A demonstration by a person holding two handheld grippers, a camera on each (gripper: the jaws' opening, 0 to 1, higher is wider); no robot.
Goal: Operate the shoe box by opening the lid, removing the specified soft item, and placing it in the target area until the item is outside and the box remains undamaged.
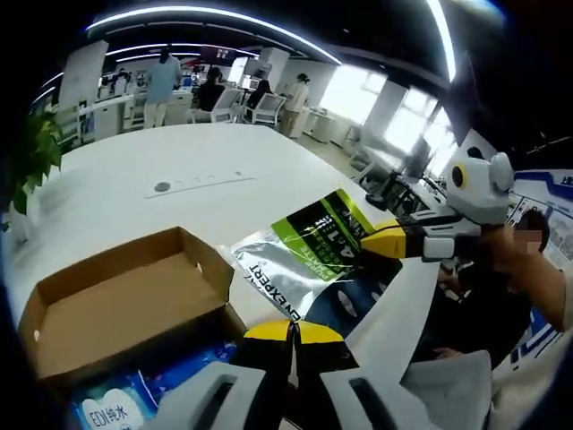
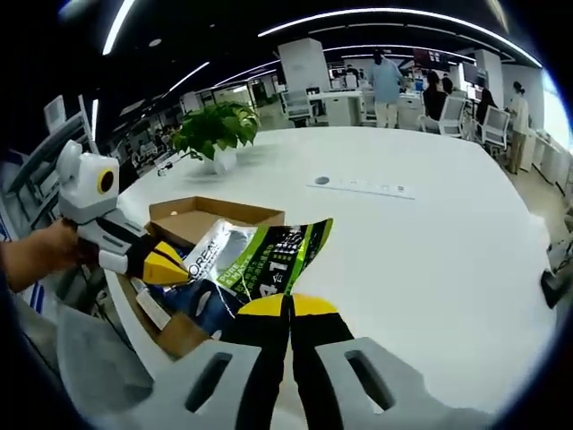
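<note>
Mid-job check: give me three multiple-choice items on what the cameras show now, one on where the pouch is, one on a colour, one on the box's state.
1. Where is the silver-green pouch?
A. Held by both grippers above the table
B. Flat inside the box
C. On the floor

2. What colour are the gripper tips?
A. Red
B. Yellow
C. Blue

3. What state is the shoe box in?
A. Taped shut
B. Crushed flat
C. Open, lid flap up

Answers: 1 A, the left gripper and the right gripper each clamp an edge of it over the white table. 2 B, both show yellow tips. 3 C, the cardboard interior shows, with blue packs beside the flap.
</note>
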